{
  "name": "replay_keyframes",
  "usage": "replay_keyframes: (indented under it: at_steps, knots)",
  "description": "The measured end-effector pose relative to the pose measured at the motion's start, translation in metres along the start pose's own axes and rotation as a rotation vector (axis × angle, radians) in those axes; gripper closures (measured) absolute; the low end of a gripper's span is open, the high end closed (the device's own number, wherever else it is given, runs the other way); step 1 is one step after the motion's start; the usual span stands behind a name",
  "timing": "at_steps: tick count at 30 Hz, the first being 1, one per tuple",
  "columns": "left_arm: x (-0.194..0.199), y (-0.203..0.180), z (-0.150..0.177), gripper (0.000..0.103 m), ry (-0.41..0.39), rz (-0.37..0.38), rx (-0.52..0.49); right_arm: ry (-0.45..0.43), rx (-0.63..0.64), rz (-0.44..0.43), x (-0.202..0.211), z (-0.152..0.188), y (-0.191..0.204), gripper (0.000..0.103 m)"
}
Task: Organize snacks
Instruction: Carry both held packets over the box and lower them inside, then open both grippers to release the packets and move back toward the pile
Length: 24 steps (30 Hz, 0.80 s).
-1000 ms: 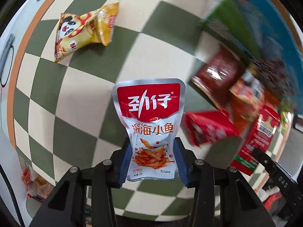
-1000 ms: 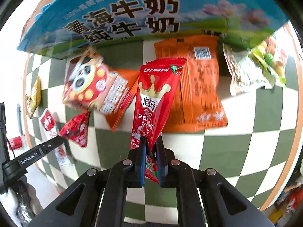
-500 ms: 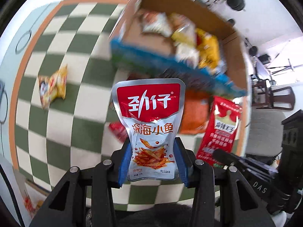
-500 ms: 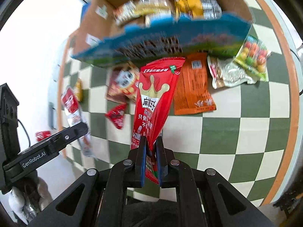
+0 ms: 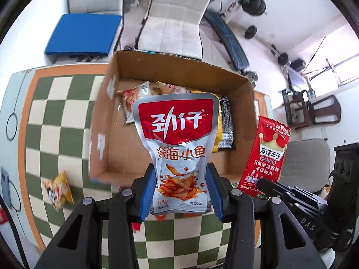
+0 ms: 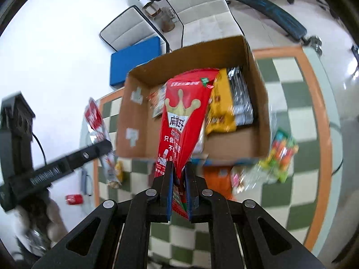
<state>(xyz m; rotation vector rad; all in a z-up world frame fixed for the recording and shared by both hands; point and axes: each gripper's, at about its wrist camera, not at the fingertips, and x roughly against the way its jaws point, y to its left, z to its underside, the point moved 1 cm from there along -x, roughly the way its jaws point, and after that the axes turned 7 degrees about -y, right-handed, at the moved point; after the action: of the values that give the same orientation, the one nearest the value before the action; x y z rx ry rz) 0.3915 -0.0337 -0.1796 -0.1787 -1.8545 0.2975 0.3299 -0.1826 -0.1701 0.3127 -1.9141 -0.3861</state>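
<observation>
Several snacks are already lying in the cardboard box (image 5: 242,103). The left gripper (image 5: 180,186) is clamping a silver fish packet (image 5: 177,148) and the right gripper (image 6: 178,179) is pinching a red packet (image 6: 179,121), both hanging above the box's near edge; more packets, including a colourful candy bag (image 6: 280,152) on the right, are waiting on the checkered table (image 6: 298,116).

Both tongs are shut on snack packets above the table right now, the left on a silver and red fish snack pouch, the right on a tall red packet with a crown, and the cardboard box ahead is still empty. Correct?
Not quite: the cardboard box is not empty. The left wrist view shows several packets inside, including a yellow packet. The rest holds: the left tongs grip the silver and red fish snack pouch, and the right tongs grip the tall red packet with a crown.
</observation>
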Motion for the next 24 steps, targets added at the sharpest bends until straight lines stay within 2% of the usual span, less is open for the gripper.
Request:
replay_keyframes:
  at_steps: [4, 8, 13, 19, 21, 22, 23, 24]
  knots:
    - [-0.037, 0.006, -0.02, 0.062, 0.062, -0.035, 0.0, 0.05, -0.005, 0.039, -0.028, -0.025, -0.018, 0.093]
    - [-0.07, 0.012, -0.026, 0.062, 0.118, -0.068, -0.006, 0.087, -0.013, 0.07, -0.049, -0.035, -0.034, 0.093]
    - [-0.089, 0.016, -0.025, 0.062, 0.16, -0.086, -0.007, 0.117, -0.046, 0.083, -0.072, -0.036, -0.052, 0.093]
    - [-0.103, 0.021, -0.023, 0.053, 0.21, -0.11, 0.018, 0.174, -0.073, 0.096, -0.09, -0.038, -0.063, 0.092]
    - [-0.104, 0.021, -0.023, 0.048, 0.213, -0.112, 0.006, 0.202, -0.086, 0.109, -0.094, -0.039, -0.065, 0.076]
    - [-0.103, 0.022, -0.023, 0.045, 0.211, -0.123, 0.005, 0.201, -0.089, 0.11, -0.094, -0.04, -0.065, 0.046]
    - [-0.103, 0.022, -0.023, 0.034, 0.209, -0.123, 0.004, 0.195, -0.09, 0.12, -0.093, -0.041, -0.065, 0.018]
    - [-0.102, 0.022, -0.023, 0.021, 0.204, -0.118, 0.001, 0.19, -0.089, 0.122, -0.092, -0.042, -0.065, 0.014]
